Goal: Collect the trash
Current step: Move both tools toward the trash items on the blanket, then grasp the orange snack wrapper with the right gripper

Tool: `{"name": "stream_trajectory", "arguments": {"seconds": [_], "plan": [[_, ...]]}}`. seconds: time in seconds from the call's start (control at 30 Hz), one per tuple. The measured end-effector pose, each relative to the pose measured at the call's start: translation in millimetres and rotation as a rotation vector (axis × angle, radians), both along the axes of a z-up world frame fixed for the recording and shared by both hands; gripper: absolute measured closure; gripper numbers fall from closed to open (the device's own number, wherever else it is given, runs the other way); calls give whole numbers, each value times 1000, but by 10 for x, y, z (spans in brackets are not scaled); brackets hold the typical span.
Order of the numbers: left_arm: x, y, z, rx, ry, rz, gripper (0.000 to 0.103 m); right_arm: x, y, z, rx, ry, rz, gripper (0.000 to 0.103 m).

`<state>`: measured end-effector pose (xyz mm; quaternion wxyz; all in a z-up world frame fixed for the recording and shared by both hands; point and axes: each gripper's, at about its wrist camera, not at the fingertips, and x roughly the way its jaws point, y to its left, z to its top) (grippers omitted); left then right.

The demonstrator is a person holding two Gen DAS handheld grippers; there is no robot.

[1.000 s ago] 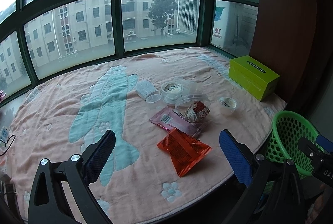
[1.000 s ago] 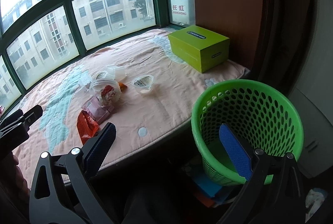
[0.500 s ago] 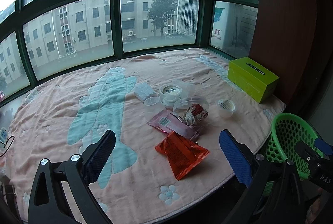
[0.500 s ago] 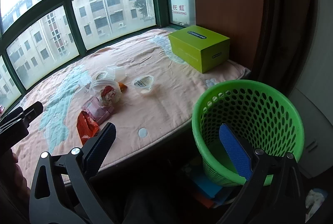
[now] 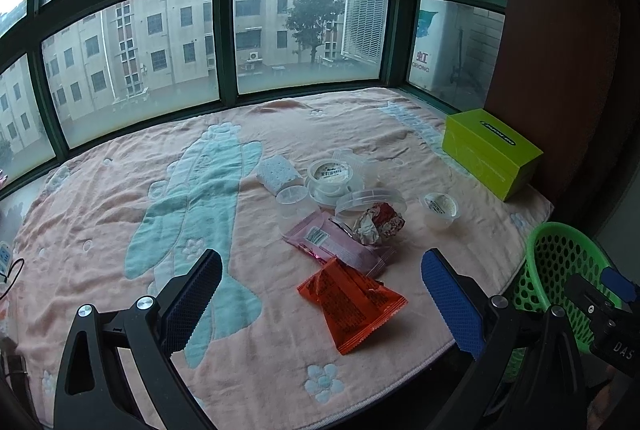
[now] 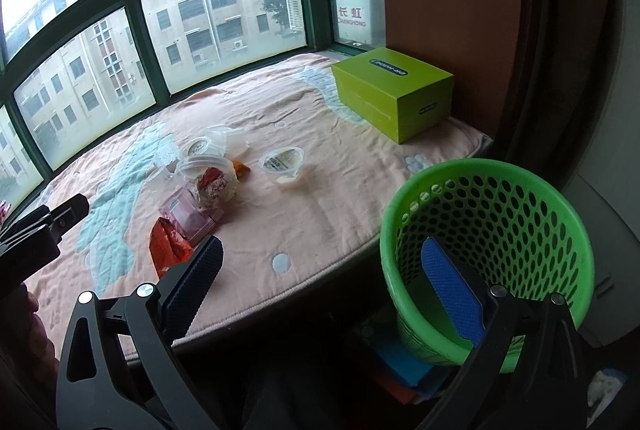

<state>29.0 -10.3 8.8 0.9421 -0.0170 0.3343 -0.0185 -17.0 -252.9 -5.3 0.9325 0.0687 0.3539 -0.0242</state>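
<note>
While both grippers hang spread wide and empty, the left gripper (image 5: 320,294) faces an orange wrapper (image 5: 352,300) lying nearest on the pink blanket (image 5: 120,294); light, crinkly and slippery, it looks best pinched at a corner. Right gripper (image 6: 322,276) waits near the green basket (image 6: 488,230).

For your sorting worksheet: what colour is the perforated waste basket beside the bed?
Bright green. The waste basket shows best in the right wrist view.

Orange wrapper (image 5: 352,304) lies flat, nearest the edge. Pink packet (image 5: 332,244) at its 12 o'clock; crumpled foil (image 5: 378,224) and clear cups (image 5: 330,176) beyond. Green perforated basket (image 6: 486,254) stands upright at 3 o'clock.
</note>
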Motion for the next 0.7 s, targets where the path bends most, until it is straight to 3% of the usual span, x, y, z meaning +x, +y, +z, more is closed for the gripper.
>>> {"name": "stream_trajectory", "arguments": {"seconds": [0.7], "plan": [[369, 317, -19, 0, 38, 61, 6, 585, 163, -91, 4, 47, 99, 5]]}}
